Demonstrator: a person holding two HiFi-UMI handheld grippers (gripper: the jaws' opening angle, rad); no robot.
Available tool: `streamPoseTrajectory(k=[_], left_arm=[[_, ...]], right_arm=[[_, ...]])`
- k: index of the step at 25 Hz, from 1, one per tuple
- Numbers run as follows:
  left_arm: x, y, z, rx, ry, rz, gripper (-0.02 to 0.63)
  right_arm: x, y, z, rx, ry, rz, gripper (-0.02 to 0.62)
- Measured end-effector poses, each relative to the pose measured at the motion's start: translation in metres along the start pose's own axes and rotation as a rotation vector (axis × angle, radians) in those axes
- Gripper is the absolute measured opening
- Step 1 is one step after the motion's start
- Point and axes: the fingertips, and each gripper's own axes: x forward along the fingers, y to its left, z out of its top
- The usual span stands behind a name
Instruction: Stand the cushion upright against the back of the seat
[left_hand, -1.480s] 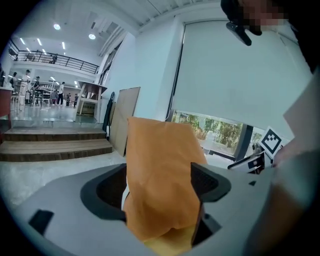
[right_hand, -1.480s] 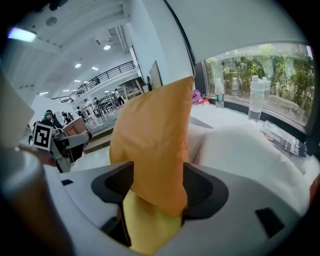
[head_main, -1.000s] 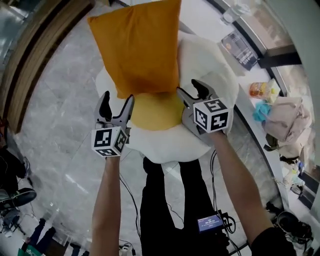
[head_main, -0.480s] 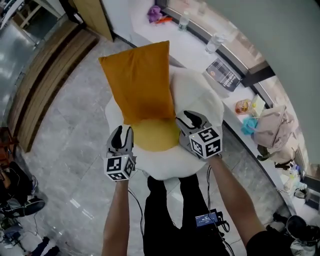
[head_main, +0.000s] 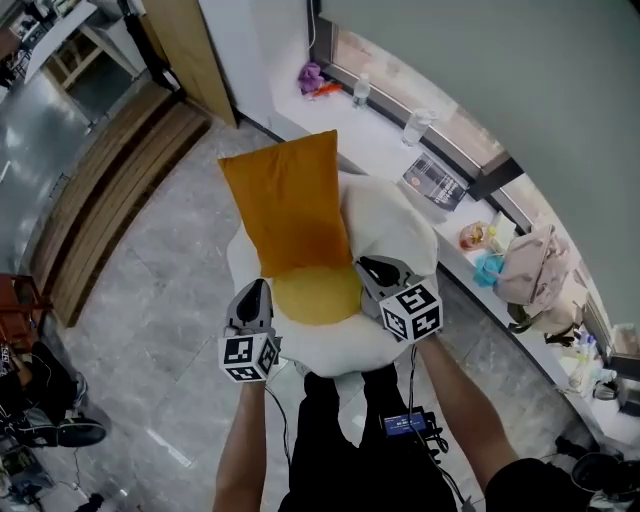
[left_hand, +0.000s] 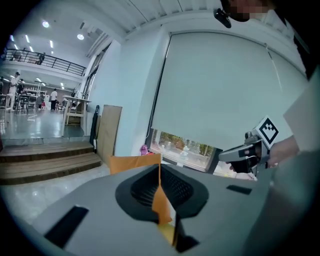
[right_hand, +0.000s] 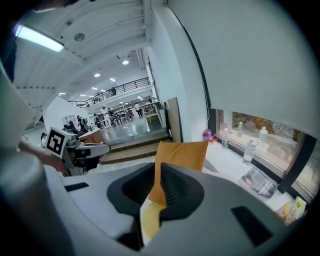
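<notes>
An orange cushion stands upright against the back of the white egg-shaped seat, its lower edge on the yellow centre pad. My left gripper hovers just off the cushion's lower left corner and my right gripper off its lower right corner. Neither touches it. Both sets of jaws have just been closing and now stand shut with nothing between them. In each gripper view the cushion shows beyond the shut jaws, through the thin slit. The left gripper view also catches the right gripper.
A white window ledge behind the seat carries bottles, a booklet and bags. Wooden steps lie to the left on the marble floor. My legs and a cable with a small screen are below the seat.
Both grippers have lifted away from the cushion's lower corners and gone from wide open to shut. The cushion stays upright on the seat.
</notes>
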Motion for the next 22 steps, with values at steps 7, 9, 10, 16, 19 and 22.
streamPoseTrajectory(k=[7, 9, 10, 16, 19, 22], left_arm=[[-0.028, -0.022, 0.017, 0.033, 0.031, -0.076, 0.014], [-0.037, -0.024, 0.025, 0.034, 0.035, -0.079, 0.012], [-0.041, -0.024, 0.03, 0.032, 0.036, -0.082, 0.014], [-0.072, -0.026, 0.049, 0.027, 0.023, -0.113, 0.012], [-0.088, -0.027, 0.059, 0.002, 0.012, -0.117, 0.012], [-0.104, -0.028, 0.065, -0.012, 0.005, -0.126, 0.012]], right_arm=[[-0.02, 0.036, 0.021, 0.011, -0.027, 0.009, 0.018], [-0.025, 0.046, 0.028, 0.003, -0.034, 0.01, 0.018], [-0.027, 0.052, 0.031, -0.001, -0.036, 0.011, 0.018], [-0.044, 0.088, 0.043, -0.029, -0.051, 0.025, 0.018], [-0.054, 0.103, 0.047, -0.033, -0.064, 0.031, 0.018], [-0.063, 0.117, 0.053, -0.046, -0.08, 0.032, 0.018]])
